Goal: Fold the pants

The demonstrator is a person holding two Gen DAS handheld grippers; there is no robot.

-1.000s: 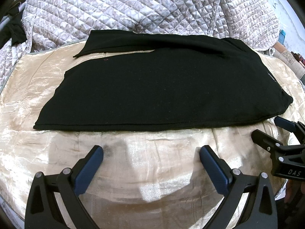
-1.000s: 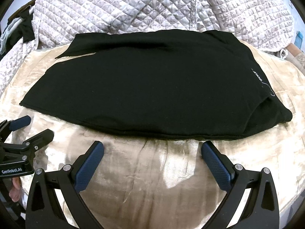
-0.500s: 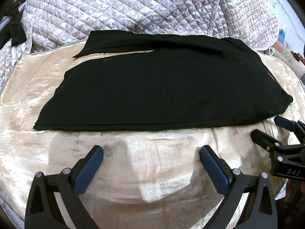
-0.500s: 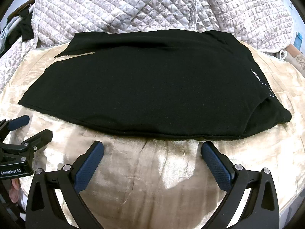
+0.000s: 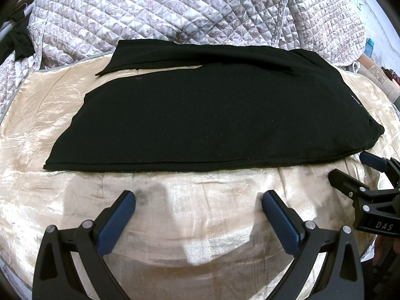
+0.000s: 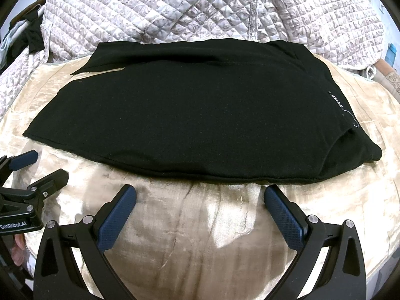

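Nothing has shifted over the last second: the pants (image 5: 207, 122) lie flat near the bed's (image 5: 175, 225) front edge, left gripper (image 5: 197, 200) and right gripper (image 6: 200, 195) both spread wide, empty, so folding looks paused

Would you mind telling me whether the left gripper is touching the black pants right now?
Apart. In the left wrist view, the left gripper stands open, and a band of bare golden bedspread shows between its fingertips and the near edge of the black pants.
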